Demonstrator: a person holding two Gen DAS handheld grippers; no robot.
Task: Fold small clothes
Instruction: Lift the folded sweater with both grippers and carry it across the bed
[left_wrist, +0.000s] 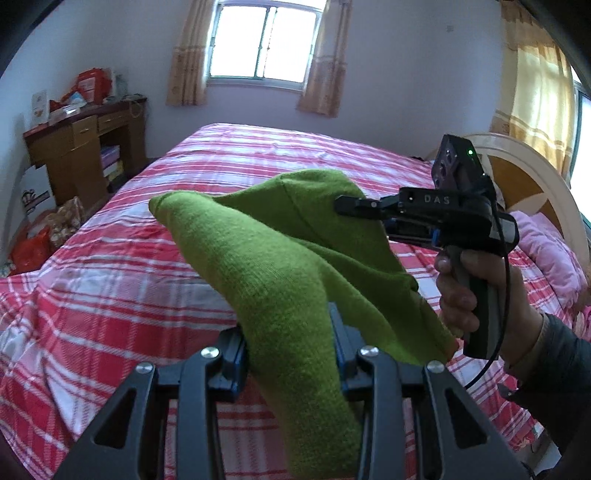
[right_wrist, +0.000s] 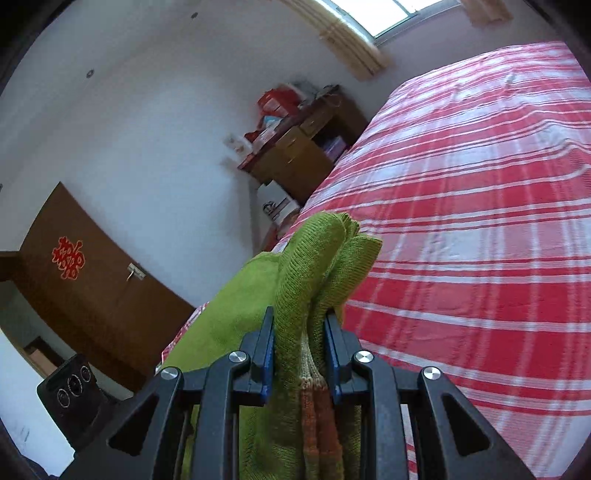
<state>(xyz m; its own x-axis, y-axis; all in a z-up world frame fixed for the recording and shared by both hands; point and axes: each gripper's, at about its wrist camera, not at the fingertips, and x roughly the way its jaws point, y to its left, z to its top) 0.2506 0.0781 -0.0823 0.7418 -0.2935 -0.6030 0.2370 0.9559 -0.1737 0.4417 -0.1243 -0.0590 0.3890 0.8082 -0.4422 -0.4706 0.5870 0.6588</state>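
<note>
**A:** Start with what's closest. Why is the small green knitted garment (left_wrist: 280, 266) up in the air and not lying on the bed?

**B:** It hangs between the two claws. The left claw (left_wrist: 290, 343) is clamped on a thick bunch of the knit right in front of its camera. The right claw (left_wrist: 345, 204) comes in from the right side and, as far as the left wrist view shows, its tip is pinched on an upper part of the cloth.

**A:** Does the right wrist view agree?

**B:** Yes. There the right claw (right_wrist: 300, 334) is squeezed onto a doubled edge of the green garment (right_wrist: 314, 258), with an orange-striped band of the knit running down between its fingers. My judgement is that gripping it at two points lets the person lift it clear and spread it before laying it flat for a fold.

**A:** So where is it relative to the bed?

**B:** Above the near part of the bed with the red and white plaid cover (left_wrist: 122, 266), seemingly not resting on it. No fold is laid down yet.

**A:** Counts?

**B:** One garment, two claws, and one bare hand (left_wrist: 469, 291) visible, gripping the right handle. Nothing else to fold shows on the cover.

**A:** And further off?

**B:** One pink pillow (left_wrist: 550, 247) by the round cream-and-wood headboard (left_wrist: 532, 173) at the right edge. Beyond the bed's far left corner stands one brown wooden desk (left_wrist: 85, 147), cluttered on top. On the back wall, one window (left_wrist: 266, 40) with beige curtains.
</note>
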